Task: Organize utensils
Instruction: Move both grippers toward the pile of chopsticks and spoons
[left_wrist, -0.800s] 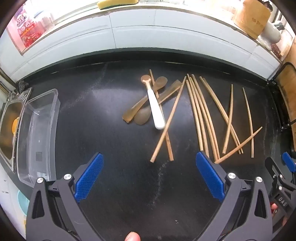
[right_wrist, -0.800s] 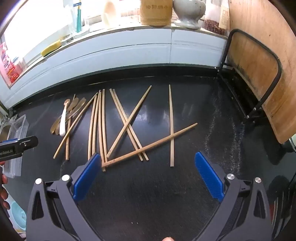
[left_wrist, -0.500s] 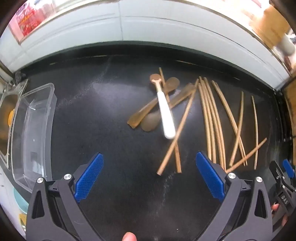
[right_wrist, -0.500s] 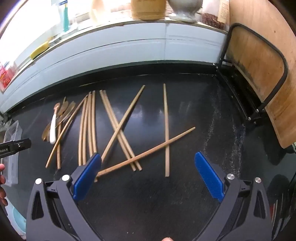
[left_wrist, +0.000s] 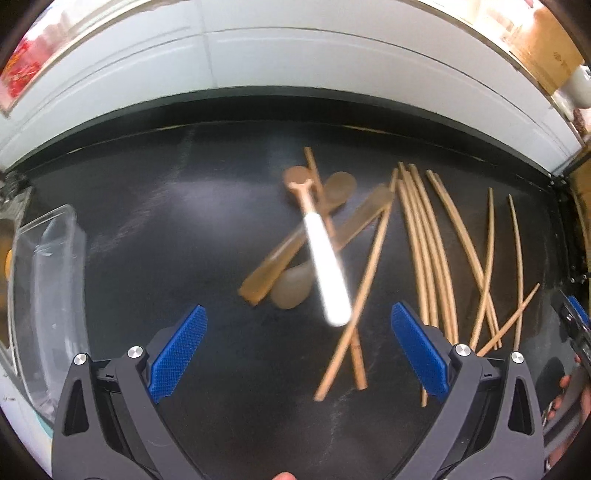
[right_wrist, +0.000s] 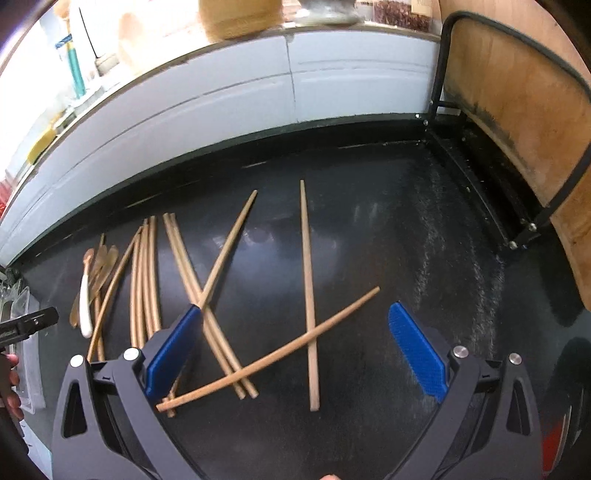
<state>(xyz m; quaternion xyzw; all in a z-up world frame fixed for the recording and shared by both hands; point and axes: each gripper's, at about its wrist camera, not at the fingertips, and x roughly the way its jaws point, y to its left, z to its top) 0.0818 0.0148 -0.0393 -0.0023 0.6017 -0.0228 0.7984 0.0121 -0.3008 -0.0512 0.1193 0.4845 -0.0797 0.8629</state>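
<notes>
Several wooden chopsticks (left_wrist: 424, 251) lie scattered on the black counter (left_wrist: 147, 229). Left of them is a small pile of brown spoons (left_wrist: 291, 288) with a white-handled spoon (left_wrist: 325, 266) on top. My left gripper (left_wrist: 299, 350) is open and empty, just short of the white handle. In the right wrist view my right gripper (right_wrist: 293, 350) is open and empty above crossed chopsticks (right_wrist: 310, 295). The spoon pile (right_wrist: 86, 291) shows at far left there.
A clear plastic container (left_wrist: 40, 295) stands at the counter's left edge, also in the right wrist view (right_wrist: 22, 332). A white tiled wall (left_wrist: 295, 66) runs along the back. A wooden board in a black rack (right_wrist: 517, 110) stands at the right.
Both grippers have moved forward and lower toward the counter. The spoons and chopsticks now lie nearer the fingers. Nothing was grasped.
</notes>
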